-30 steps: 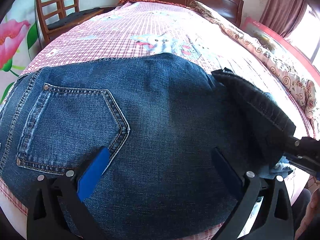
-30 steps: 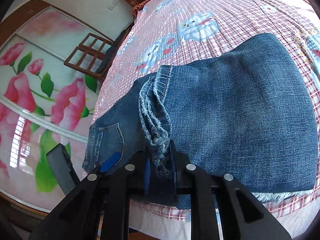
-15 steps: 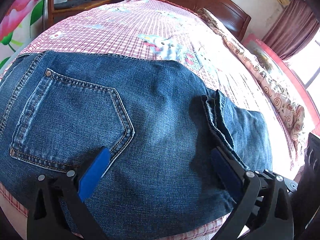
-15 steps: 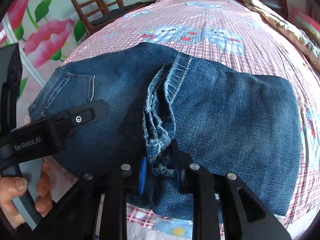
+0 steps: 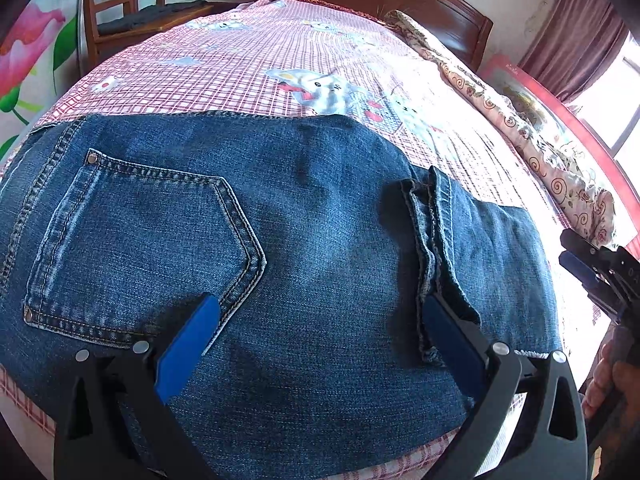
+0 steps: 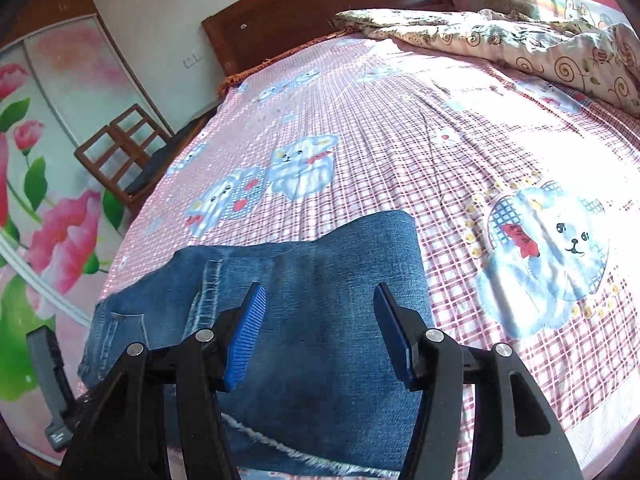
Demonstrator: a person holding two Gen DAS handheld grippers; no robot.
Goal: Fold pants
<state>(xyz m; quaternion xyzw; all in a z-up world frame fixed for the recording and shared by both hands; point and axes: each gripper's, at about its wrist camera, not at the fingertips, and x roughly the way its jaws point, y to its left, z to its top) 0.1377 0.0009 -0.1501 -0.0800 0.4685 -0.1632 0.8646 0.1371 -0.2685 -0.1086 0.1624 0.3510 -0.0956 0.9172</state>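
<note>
- The pants, blue denim jeans, lie folded on the bed, near its front edge, over a pink checked sheet printed with cartoon animals
- A back pocket faces up on the left part of the pants; the leg hems lie doubled back across the middle, in a bunched ridge running from the far edge toward the near edge
- In the right wrist view the folded leg section lies flat, with a frayed white edge along the side nearest the bed's edge
- Left gripper: jaws spread wide above the denim, nothing between the blue pads; the left pad sits over the pocket's lower corner, the right pad just beside the hem ridge; whether either pad touches the cloth I cannot tell
- Right gripper: jaws have just been opening and stand released, clear of the cloth, with nothing between them; it hangs over the folded leg section
- From the left wrist view the right gripper shows off the right end of the pants, apart from the denim, with the person's fingers on its handle
- A floral quilt lies bunched along the far right side of the bed; a wooden chair stands beside the bed's left side
</note>
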